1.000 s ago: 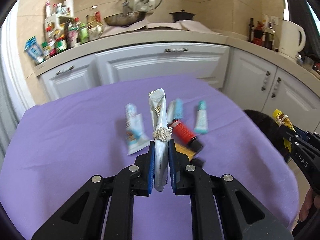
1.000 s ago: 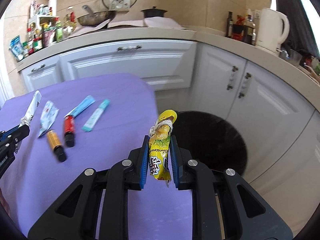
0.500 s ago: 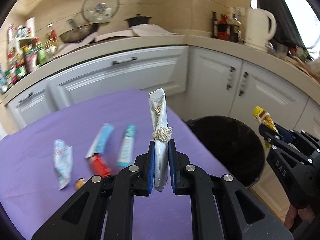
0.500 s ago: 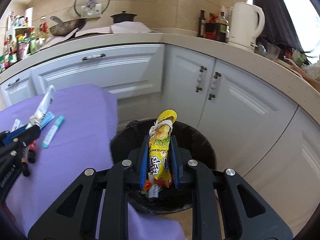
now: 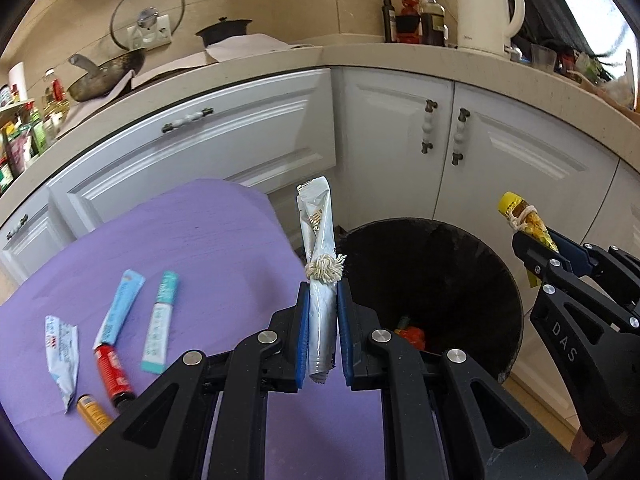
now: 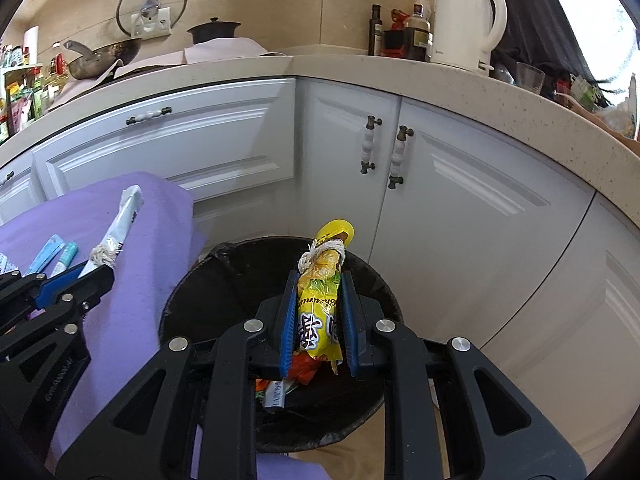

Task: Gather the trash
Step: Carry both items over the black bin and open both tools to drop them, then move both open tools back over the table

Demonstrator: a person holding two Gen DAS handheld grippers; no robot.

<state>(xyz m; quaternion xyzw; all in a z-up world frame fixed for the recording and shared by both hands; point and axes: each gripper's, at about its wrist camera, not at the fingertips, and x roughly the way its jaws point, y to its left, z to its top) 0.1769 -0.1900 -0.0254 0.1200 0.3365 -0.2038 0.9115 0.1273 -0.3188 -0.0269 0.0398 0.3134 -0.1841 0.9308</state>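
The black bin (image 6: 280, 344) fills the lower centre of the right wrist view, beside the purple table (image 5: 180, 248). The right gripper (image 6: 316, 320), jaws clamped on a yellow snack packet (image 6: 320, 300), hangs over its mouth; releasing there should drop it cleanly. The left gripper (image 5: 322, 320) grips a rolled silver wrapper (image 5: 318, 240) at the table edge and should swing further right first. The right gripper's arm reads "DAS".
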